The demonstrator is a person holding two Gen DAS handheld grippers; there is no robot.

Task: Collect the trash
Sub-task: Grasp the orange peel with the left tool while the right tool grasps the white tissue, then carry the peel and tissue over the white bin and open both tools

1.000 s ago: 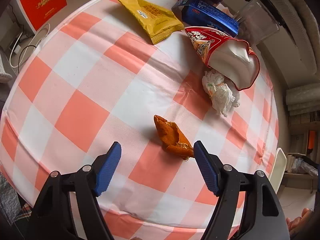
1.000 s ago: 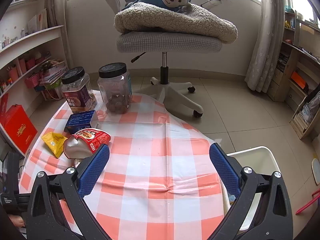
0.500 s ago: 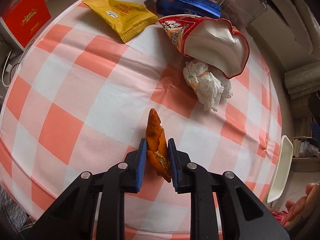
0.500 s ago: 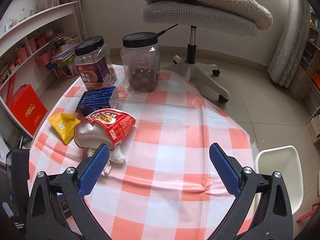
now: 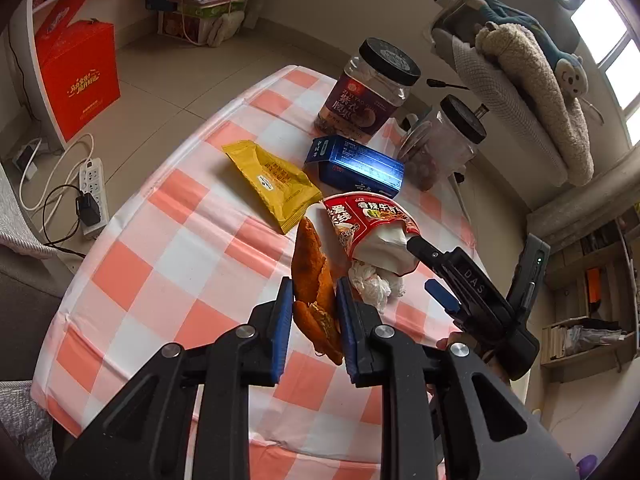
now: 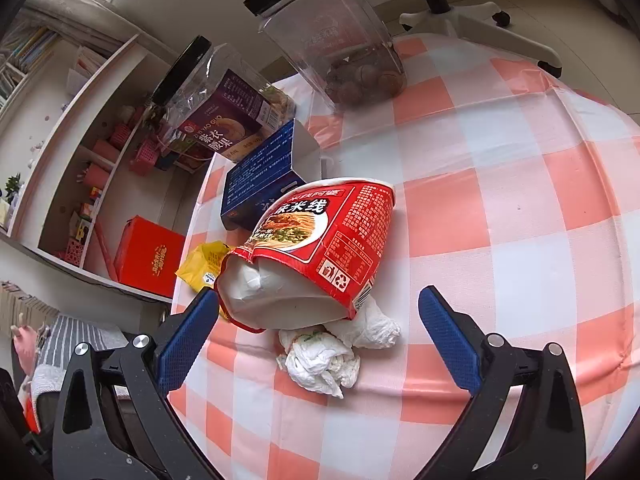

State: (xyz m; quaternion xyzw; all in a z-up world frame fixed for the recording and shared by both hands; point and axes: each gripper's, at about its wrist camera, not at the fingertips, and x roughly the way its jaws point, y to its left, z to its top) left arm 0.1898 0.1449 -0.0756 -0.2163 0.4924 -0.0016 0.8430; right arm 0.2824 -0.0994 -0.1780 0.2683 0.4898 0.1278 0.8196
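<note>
- Left gripper (image 5: 311, 322): fingers pinch the orange peel (image 5: 314, 292) from both sides. The peel hangs clear of the counter (image 5: 160, 280), its long axis running forward along the fingers and sticking out past the tips.
- Right gripper (image 6: 312, 332): fingers spread wide and holding nothing. The crumpled tissue (image 6: 332, 354) lies on the counter directly between and just ahead of them, touching the mouth of the tipped red noodle cup (image 6: 320, 248).
- Key relation: the tissue is nearest the right gripper. Its longer side appears to run across the gap, so a straight descent and squeeze should suffice, in my judgement. The left finger sits beside the cup rim and may snag it.
- Other items: yellow snack packet (image 5: 272, 182), blue box (image 5: 356, 166) and 2 black-lidded jars (image 5: 372, 92) stand farther back.
- Change over 1 second: the left fingers were spread around the peel lying on the cloth, then closed on it; now it is lifted. The right gripper has come from high above the counter to down at the tissue.
</note>
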